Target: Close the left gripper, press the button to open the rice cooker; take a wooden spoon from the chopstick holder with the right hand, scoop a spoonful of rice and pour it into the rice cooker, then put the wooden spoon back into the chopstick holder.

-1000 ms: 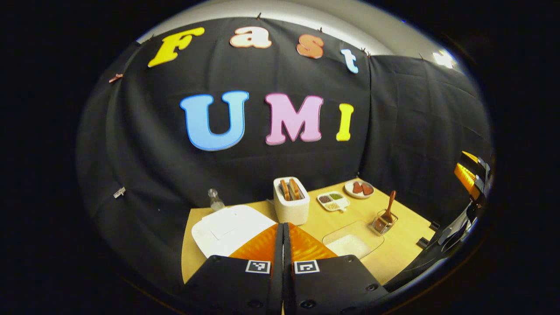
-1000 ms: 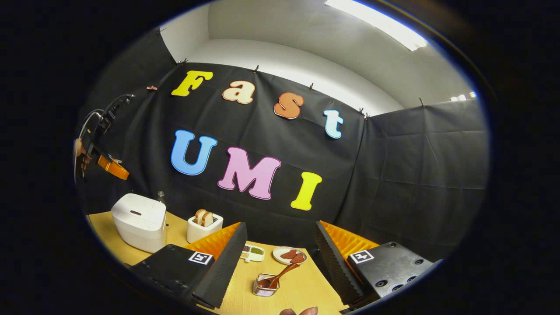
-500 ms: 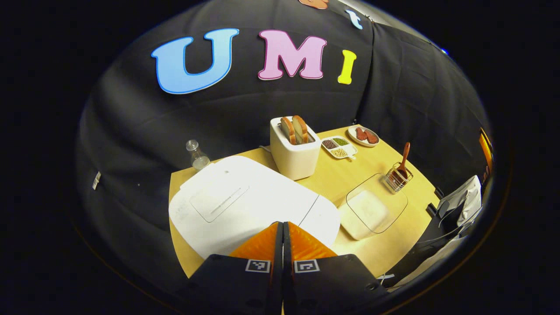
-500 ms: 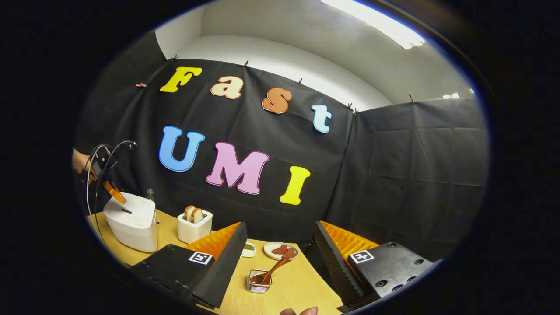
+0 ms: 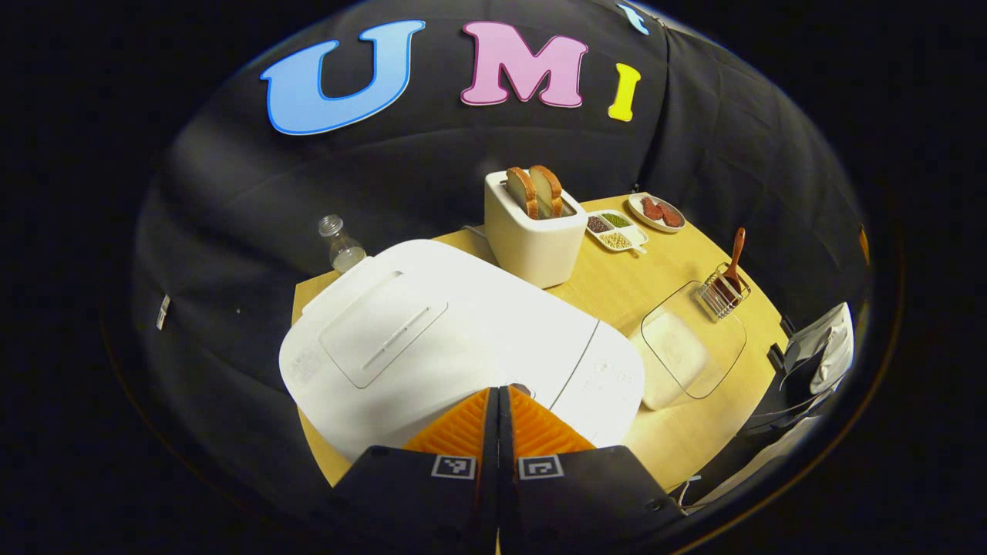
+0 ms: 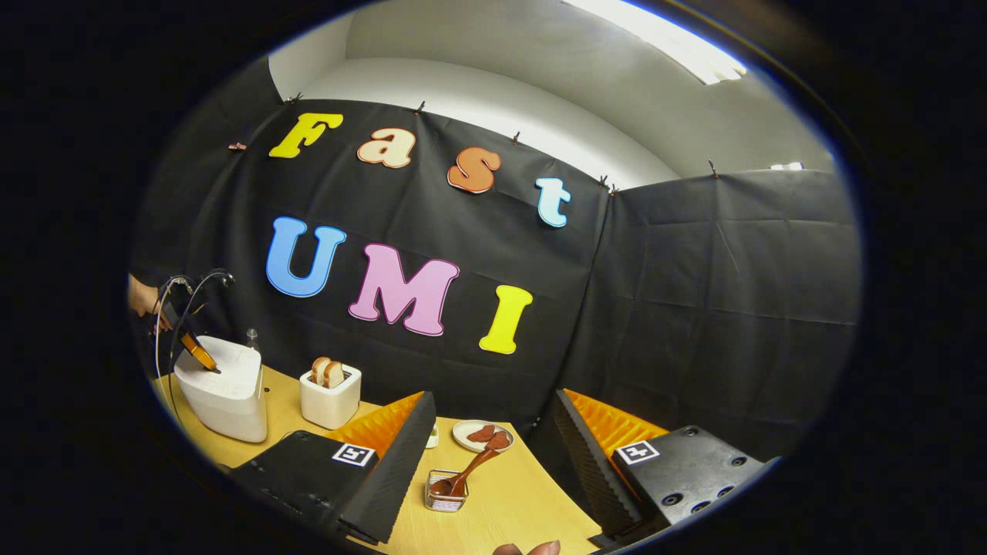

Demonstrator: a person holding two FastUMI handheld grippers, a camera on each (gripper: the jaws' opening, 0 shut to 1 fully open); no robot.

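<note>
A: Where is the left gripper (image 5: 499, 389) seen?
B: At the bottom centre of the left gripper view, its fingers pressed together with nothing between them, tips set against the front of the lid of the white rice cooker (image 5: 432, 339), which is shut.

A: And the right gripper (image 6: 493, 420)?
B: Its fingers are spread wide and empty at the bottom of the right gripper view. Between them, the wooden spoon (image 6: 463, 474) is seen leaning in the wire chopstick holder (image 6: 445, 493) on the table (image 6: 517, 501).

A: The rice?
B: It lies in a clear dish (image 5: 690, 351), right of centre in the left gripper view.
</note>
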